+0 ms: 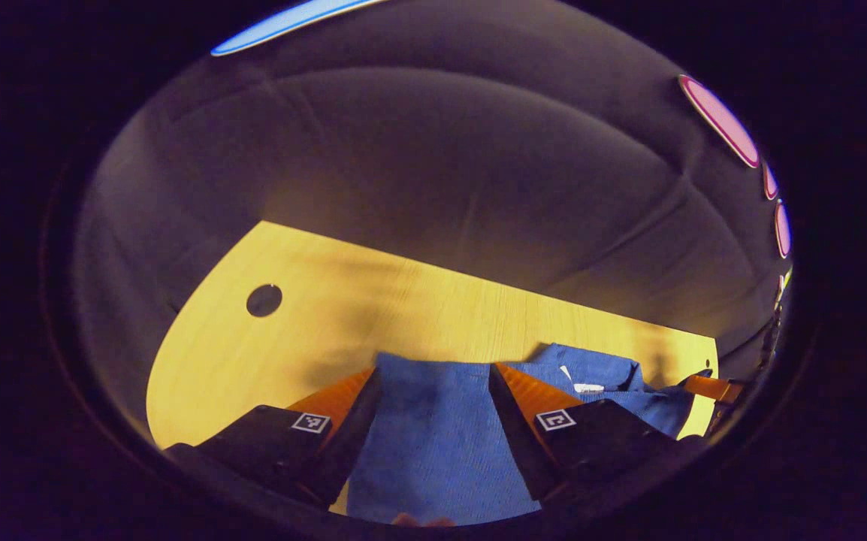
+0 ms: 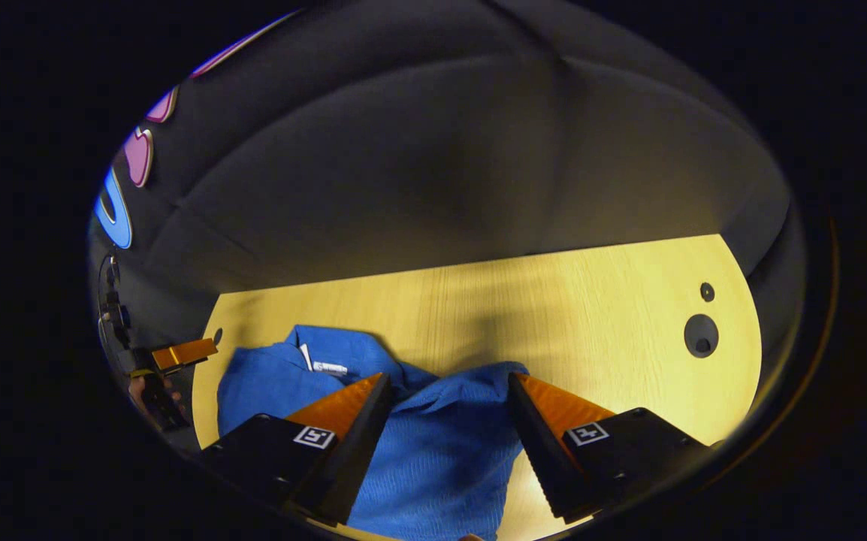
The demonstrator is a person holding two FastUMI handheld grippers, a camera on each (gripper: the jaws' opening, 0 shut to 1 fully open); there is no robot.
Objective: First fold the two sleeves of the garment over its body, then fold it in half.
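A blue knitted garment [image 1: 433,443] lies on the light wooden table [image 1: 418,308]. Its collar with a white label [image 1: 587,387] is off to the right in the left gripper view. My left gripper [image 1: 435,370] is open, its fingers wide apart over a flat sleeve or edge of the cloth. In the right gripper view the garment [image 2: 441,451] is rumpled, with the collar label [image 2: 328,367] at the left. My right gripper [image 2: 448,376] is open too, fingers spread over a raised fold. The far gripper [image 2: 182,353] sits at the garment's left side.
The table [image 2: 554,300] ends at the black cloth wall behind. A round cable hole [image 1: 264,300] is at the far left in the left gripper view; another hole [image 2: 701,335] is at the right in the right gripper view. The other gripper's finger [image 1: 711,387] sits beside the collar.
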